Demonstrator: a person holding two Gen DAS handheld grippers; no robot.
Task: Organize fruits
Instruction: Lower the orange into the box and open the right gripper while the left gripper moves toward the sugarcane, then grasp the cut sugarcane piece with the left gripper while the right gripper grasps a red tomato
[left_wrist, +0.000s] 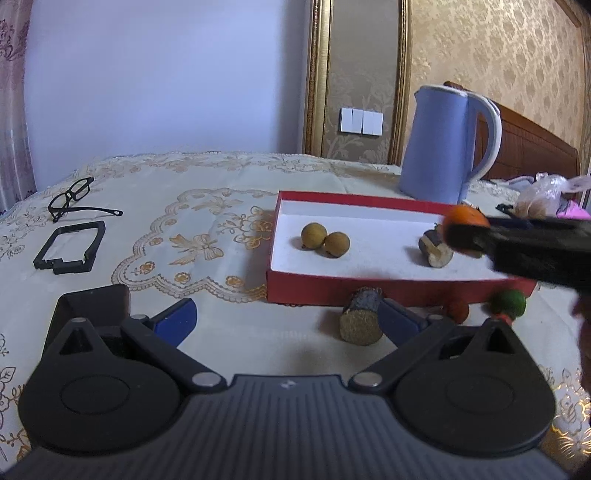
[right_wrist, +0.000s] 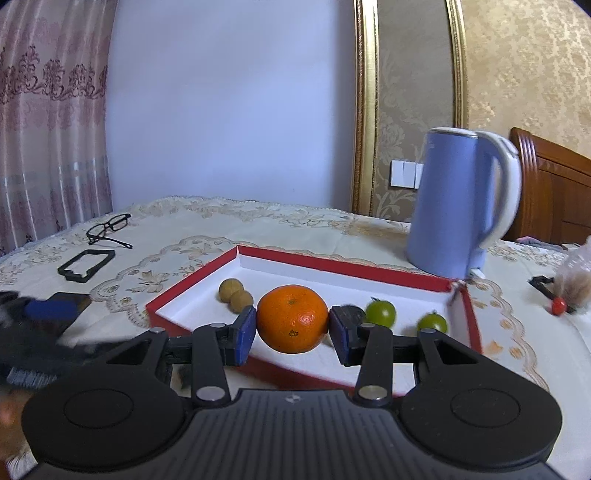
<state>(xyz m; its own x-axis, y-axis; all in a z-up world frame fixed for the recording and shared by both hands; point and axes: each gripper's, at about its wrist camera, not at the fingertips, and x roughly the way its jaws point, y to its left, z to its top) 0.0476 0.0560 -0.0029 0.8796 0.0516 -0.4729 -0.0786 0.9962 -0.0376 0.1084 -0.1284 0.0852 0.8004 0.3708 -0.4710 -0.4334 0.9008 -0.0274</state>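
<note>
nearest the right wrist camera, the right hand-held gripper (right_wrist: 292, 334) is clamping an orange (right_wrist: 292, 318) between its blue pads, which are pressing on both sides of the fruit. it is carrying the orange over the near edge of the red box (right_wrist: 192, 277), so the step in hand looks like the drop-off of this fruit.

from the left wrist view, the left hand-held gripper (left_wrist: 286, 321) is hanging with its jaws wide apart and nothing between them; a short log-like piece (left_wrist: 360, 319) is lying on the bench (left_wrist: 221, 321) just in front of its right finger, outside the box wall.

inside the box, two small brown round fruits (right_wrist: 235, 294) are sitting touching each other toward the left, and two green fruits (right_wrist: 380, 313) are showing to the right of the orange; whether both are lying in the box is hard to tell, since the left view shows a green fruit (left_wrist: 509, 302) outside the near wall.

further back, a blue kettle (right_wrist: 458, 206) is standing behind the box, with glasses (right_wrist: 109, 227) well off to the left.

the next move probably calls for lowering the orange onto a bare patch of the white floor, clear of the brown pair, before letting the pads go.
</note>
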